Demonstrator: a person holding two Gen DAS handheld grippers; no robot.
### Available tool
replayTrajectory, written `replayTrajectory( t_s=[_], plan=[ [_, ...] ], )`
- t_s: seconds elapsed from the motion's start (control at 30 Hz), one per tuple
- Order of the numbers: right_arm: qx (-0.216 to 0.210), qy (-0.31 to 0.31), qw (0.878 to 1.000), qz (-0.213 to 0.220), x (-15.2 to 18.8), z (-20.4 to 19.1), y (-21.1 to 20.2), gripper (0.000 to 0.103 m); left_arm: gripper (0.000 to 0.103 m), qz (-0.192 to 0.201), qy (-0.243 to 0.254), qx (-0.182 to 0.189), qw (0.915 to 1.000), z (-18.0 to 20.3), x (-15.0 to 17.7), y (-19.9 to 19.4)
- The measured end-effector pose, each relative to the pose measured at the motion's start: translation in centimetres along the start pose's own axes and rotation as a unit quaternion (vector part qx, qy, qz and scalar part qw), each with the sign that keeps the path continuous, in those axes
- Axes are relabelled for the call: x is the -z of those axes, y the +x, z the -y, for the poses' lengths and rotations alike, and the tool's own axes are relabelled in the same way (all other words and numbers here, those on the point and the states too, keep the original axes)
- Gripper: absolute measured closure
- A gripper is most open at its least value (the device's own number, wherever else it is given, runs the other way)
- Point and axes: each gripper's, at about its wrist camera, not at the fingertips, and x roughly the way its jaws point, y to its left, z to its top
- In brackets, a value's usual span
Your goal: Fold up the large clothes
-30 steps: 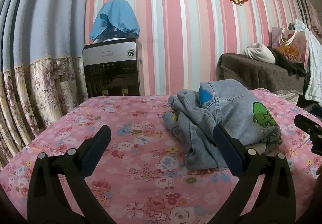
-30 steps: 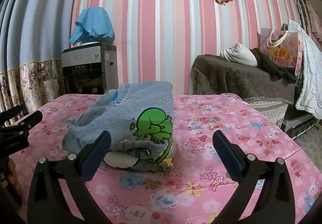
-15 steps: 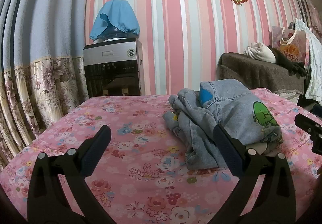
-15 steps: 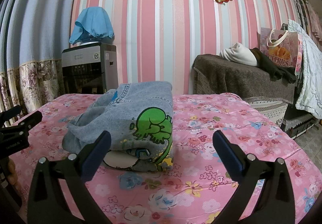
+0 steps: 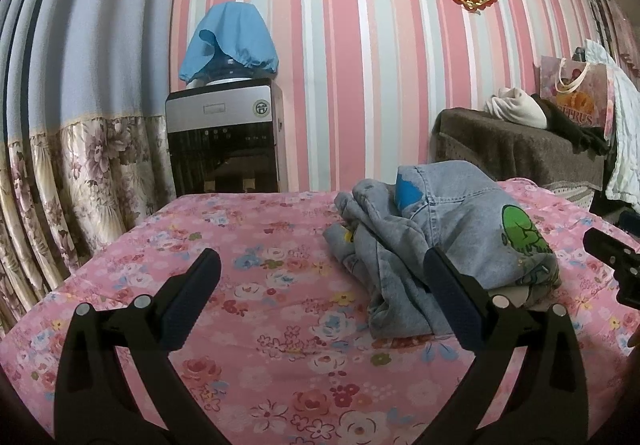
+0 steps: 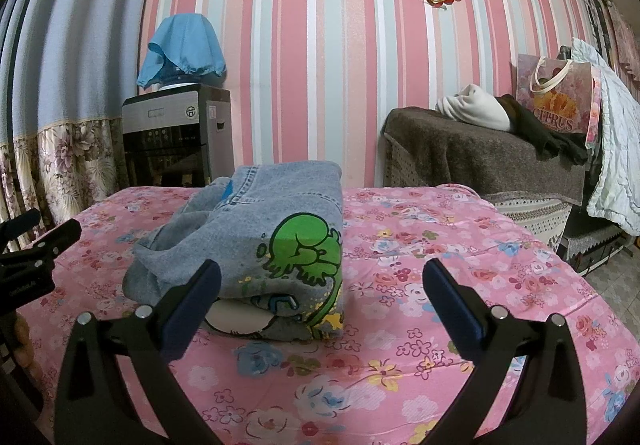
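A folded light-blue denim garment with a green cartoon print lies in a bundle on the pink floral tablecloth. It also shows in the right wrist view, just beyond the left finger. My left gripper is open and empty, to the left of the bundle and short of it. My right gripper is open and empty, in front of the bundle's right side. Each gripper's tip shows at the edge of the other's view.
A water dispenser with a blue cover stands behind the table at the left, next to a floral curtain. A brown-covered bench with clothes and a gift bag stands at the right.
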Motion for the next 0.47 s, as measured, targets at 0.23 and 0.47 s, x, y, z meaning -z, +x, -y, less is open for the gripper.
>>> replayTrajectory(
  t_s=[0.23,0.47],
  plan=[
    [0.0,0.0,1.0,0.0,0.01,0.0,0.01,0.002,0.003,-0.003,0.0,0.0,1.0,-0.02,-0.08,0.15],
    [0.0,0.0,1.0,0.0,0.01,0.02,0.02,0.002,0.003,-0.001,0.002,-0.002,1.0,0.07,-0.07,0.12]
  ],
)
